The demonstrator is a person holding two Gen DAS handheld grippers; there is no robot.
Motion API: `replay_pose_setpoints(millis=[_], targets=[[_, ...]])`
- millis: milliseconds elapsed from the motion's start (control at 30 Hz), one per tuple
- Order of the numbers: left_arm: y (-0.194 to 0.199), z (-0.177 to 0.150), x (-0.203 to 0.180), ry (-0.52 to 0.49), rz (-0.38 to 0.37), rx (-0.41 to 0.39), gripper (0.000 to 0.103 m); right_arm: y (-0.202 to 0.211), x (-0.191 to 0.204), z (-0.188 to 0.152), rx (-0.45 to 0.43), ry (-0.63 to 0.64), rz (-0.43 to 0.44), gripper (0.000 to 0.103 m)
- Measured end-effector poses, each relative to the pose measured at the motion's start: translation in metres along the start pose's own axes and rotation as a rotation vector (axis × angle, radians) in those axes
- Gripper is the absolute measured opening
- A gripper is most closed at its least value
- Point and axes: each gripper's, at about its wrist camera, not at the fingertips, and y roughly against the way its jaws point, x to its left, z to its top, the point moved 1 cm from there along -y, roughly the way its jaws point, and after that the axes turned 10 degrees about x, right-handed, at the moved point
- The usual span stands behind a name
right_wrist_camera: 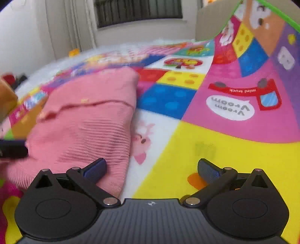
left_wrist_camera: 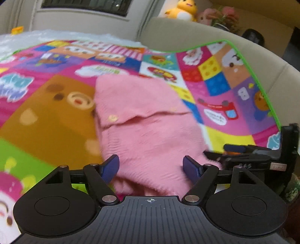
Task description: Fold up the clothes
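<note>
Left wrist view: the left hand-held gripper is spread wide and holds nothing, with the folded pink sweater lying on the colourful play mat just ahead, its near edge between the fingers. In the right wrist view, the right hand-held gripper also gapes wide and empty, the sweater lying ahead to its left, by the left finger.

dark window above, beige sofa back, pale wall.
</note>
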Motion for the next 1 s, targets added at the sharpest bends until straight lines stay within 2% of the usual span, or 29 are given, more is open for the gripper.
replay_pose_setpoints(millis=[67,133,233,267,333,400,467,567,667,733,833,933,1000], targets=[[0.002,0.001,0.004,0.012,-0.023,-0.011,0.076,0.000,0.001,-0.002,-0.009,0.008,-0.001,0.103],[0.003,0.007,0.004,0.004,-0.043,-0.030,0.062,-0.001,0.001,-0.002,-0.015,0.005,0.004,0.103],[0.004,0.016,0.004,-0.008,-0.074,-0.059,0.050,-0.002,0.001,-0.001,-0.022,0.001,0.011,0.103],[0.003,0.022,0.003,-0.013,-0.094,-0.071,0.050,-0.002,0.001,-0.001,-0.025,-0.001,0.013,0.103],[-0.002,0.029,0.002,-0.027,-0.081,-0.074,0.050,-0.003,0.002,0.000,-0.026,-0.002,0.013,0.103],[-0.011,0.029,0.002,-0.057,0.002,-0.042,0.050,-0.004,0.001,0.000,-0.028,-0.006,0.015,0.103],[-0.015,0.022,0.007,-0.065,0.031,-0.005,0.053,-0.003,0.001,-0.001,-0.029,-0.012,0.018,0.103],[-0.008,0.007,0.012,-0.086,0.029,0.005,0.056,-0.004,0.000,-0.001,-0.031,-0.019,0.020,0.103],[0.005,0.007,0.012,-0.090,0.012,-0.009,0.061,-0.004,-0.001,-0.001,-0.029,-0.016,0.023,0.103],[0.017,0.009,0.009,-0.095,-0.035,-0.034,0.072,-0.002,-0.001,0.000,-0.033,-0.007,0.031,0.103],[0.022,0.013,0.003,-0.102,-0.109,-0.041,0.077,0.009,0.002,0.003,-0.058,0.007,0.063,0.103],[0.006,0.012,0.005,-0.113,-0.069,0.013,0.078,0.033,0.015,0.008,-0.154,0.051,0.134,0.103],[-0.007,0.011,0.009,-0.110,-0.044,0.052,0.078,0.041,0.033,0.008,-0.199,0.146,0.151,0.103]])
